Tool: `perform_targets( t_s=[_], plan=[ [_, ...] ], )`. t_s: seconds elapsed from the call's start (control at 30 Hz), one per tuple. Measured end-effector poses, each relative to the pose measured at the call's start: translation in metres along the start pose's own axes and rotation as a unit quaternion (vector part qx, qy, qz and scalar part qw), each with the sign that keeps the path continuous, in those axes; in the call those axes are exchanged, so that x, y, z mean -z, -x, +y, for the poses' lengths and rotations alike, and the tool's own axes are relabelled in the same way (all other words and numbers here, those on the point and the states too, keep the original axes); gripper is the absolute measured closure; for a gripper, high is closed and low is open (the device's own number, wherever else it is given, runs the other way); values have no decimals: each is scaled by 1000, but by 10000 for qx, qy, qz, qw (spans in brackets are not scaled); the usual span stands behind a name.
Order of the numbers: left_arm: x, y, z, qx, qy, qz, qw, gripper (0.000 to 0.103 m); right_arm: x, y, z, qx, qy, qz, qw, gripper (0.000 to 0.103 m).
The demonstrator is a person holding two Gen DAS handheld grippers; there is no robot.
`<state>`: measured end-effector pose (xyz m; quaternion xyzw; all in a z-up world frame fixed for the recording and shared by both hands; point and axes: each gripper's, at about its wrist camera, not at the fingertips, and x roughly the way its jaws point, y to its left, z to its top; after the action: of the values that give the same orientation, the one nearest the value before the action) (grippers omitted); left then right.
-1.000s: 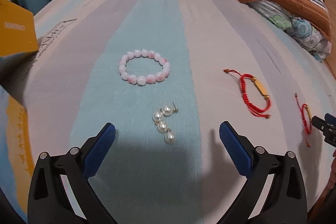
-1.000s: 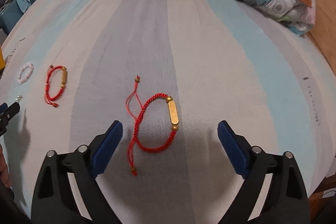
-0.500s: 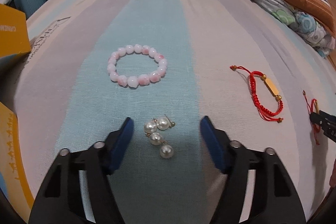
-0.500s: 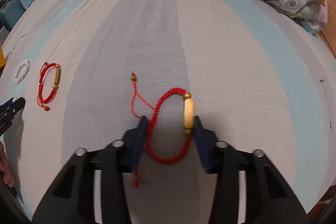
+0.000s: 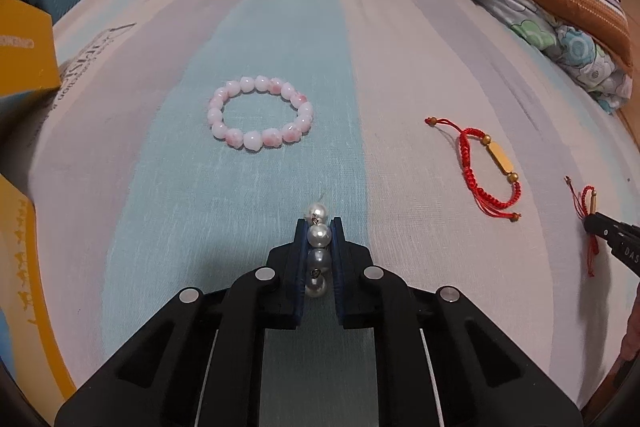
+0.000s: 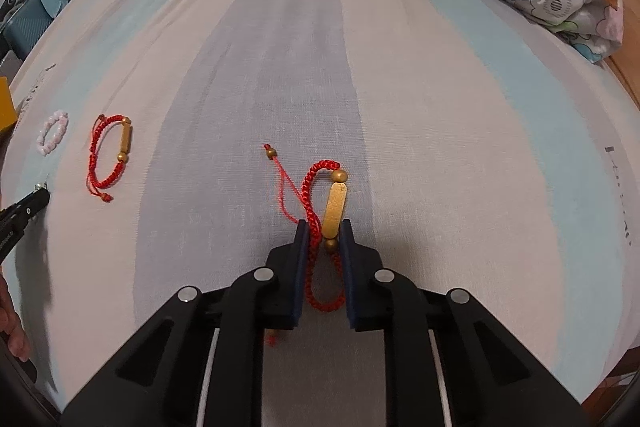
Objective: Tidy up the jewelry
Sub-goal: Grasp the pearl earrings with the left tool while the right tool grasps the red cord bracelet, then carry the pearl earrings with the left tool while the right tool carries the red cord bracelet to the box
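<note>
Left hand-held gripper (image 5: 319, 227), lower centre: closed on pearl earrings (image 5: 318, 235), clamped between pads. Right hand-held gripper (image 6: 323, 231), lower centre: pinched on red cord bracelet (image 6: 334, 205) lying on bed (image 6: 440, 131). Pink bead bracelet (image 5: 260, 117) upper left; second red bracelet (image 5: 489, 165) at right.

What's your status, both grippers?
Left gripper shut on pearl earrings. Right gripper shut on red cord bracelet. Nothing in the way.
</note>
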<state>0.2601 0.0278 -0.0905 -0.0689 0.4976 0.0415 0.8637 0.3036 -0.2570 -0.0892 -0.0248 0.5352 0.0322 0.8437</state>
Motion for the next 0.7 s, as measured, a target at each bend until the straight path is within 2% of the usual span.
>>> perform_targets(
  t_s=[0.7],
  plan=[
    [1, 51, 10, 65, -42, -148, 9999, 93, 9, 56, 15, -101, 45, -374, 9992, 90]
  ],
)
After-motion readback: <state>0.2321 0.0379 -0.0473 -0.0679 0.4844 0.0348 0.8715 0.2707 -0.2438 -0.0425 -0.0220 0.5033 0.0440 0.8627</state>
